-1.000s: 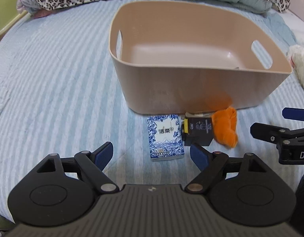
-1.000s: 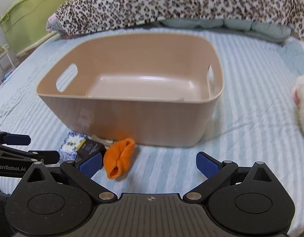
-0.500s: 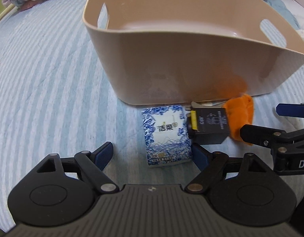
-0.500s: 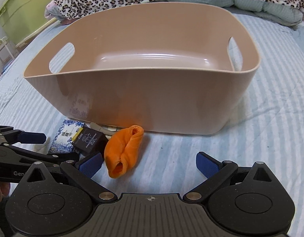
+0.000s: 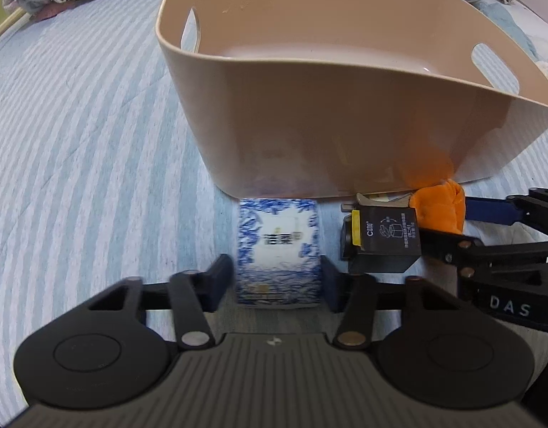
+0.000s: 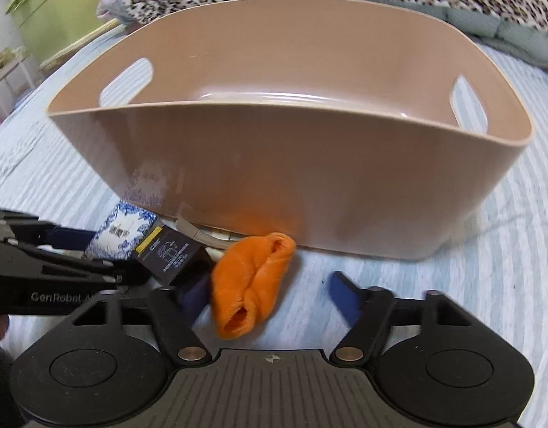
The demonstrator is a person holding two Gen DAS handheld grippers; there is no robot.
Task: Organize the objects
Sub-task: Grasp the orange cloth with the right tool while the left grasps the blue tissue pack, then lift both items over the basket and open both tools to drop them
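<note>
A: Left tool (image 5: pixel 276 281): what lies between its fingers?
B: A blue-and-white tissue pack (image 5: pixel 278 254), flat on the striped bed (image 5: pixel 77 164). The fingers are part-way closed and bracket its near end; the right finger (image 5: pixel 330 284) touches the pack's edge, while contact on the left cannot be told.
A: And to the right of that tool?
B: A small black box (image 5: pixel 382 240) with a yellow end, then an orange cloth (image 5: pixel 438 206), both just in front of the beige basket (image 5: pixel 345 125).
A: Right tool (image 6: pixel 270 294)?
B: Spread wide, gripping nothing. The orange cloth (image 6: pixel 254 285) lies between its fingers, beside the left one; the black box (image 6: pixel 174 251) sits just left, and the basket (image 6: pixel 274 164) stands directly ahead.
</note>
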